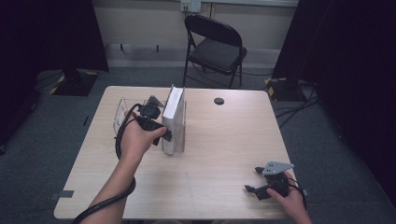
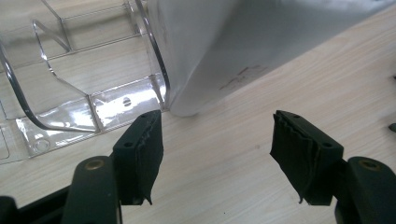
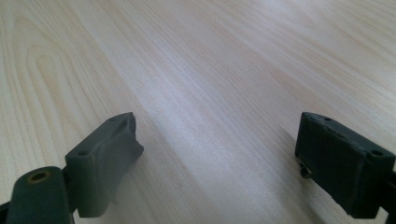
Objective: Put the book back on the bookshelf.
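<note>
One white book (image 1: 173,119) stands upright in the right end of a clear plastic rack (image 1: 122,111) on my wooden table (image 1: 219,140), its lower corner resting on the wood just ahead of my left gripper (image 2: 217,140), whose jaws stand wide apart with nothing between them (the rack's bare dividers lie off to their left). My right gripper (image 1: 256,179) sits well apart near the table's front right edge, jaws likewise spread over bare wood, and a small dark disc (image 1: 218,101), possibly a cap, lies near the far edge.
</note>
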The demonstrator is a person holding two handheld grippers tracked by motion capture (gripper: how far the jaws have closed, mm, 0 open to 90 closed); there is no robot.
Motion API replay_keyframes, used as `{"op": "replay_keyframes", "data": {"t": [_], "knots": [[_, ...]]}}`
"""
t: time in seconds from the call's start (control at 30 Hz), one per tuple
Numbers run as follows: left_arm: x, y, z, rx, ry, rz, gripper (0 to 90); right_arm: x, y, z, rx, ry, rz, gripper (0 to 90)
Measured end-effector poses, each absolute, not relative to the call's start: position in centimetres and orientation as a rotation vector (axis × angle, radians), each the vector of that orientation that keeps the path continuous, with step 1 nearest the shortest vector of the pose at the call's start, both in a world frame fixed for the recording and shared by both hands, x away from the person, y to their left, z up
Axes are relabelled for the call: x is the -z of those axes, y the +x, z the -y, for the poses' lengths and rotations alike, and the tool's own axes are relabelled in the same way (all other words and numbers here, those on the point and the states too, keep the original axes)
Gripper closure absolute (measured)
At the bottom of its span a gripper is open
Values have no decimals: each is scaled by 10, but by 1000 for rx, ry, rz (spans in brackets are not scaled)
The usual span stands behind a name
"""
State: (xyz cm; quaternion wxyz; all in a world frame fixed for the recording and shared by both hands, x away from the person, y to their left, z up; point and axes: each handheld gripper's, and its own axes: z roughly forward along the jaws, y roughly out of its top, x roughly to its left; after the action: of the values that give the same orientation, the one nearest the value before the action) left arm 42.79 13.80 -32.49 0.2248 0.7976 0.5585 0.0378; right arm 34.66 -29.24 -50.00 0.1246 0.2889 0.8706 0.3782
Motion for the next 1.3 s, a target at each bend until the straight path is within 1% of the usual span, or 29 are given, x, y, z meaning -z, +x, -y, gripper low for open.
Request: {"op": "replay_keyframes", "data": {"t": [0.53, 0.63, 1.07, 1.13, 1.3], "knots": [[337, 421, -145, -76, 2180, -1527, 329, 500, 347, 292, -1102, 841, -2537, 119], [340, 420, -146, -79, 2188, -1522, 310, 500, 347, 292, -1102, 841, -2537, 119], [350, 414, -144, -74, 2208, -1489, 280, 500, 346, 292, -1101, 842, -2538, 119], [353, 413, -143, -71, 2208, -1475, 262, 500, 346, 292, -1101, 842, -2537, 119], [359, 410, -139, -64, 2211, -1460, 258, 500, 346, 293, -1101, 840, -2539, 119]]}}
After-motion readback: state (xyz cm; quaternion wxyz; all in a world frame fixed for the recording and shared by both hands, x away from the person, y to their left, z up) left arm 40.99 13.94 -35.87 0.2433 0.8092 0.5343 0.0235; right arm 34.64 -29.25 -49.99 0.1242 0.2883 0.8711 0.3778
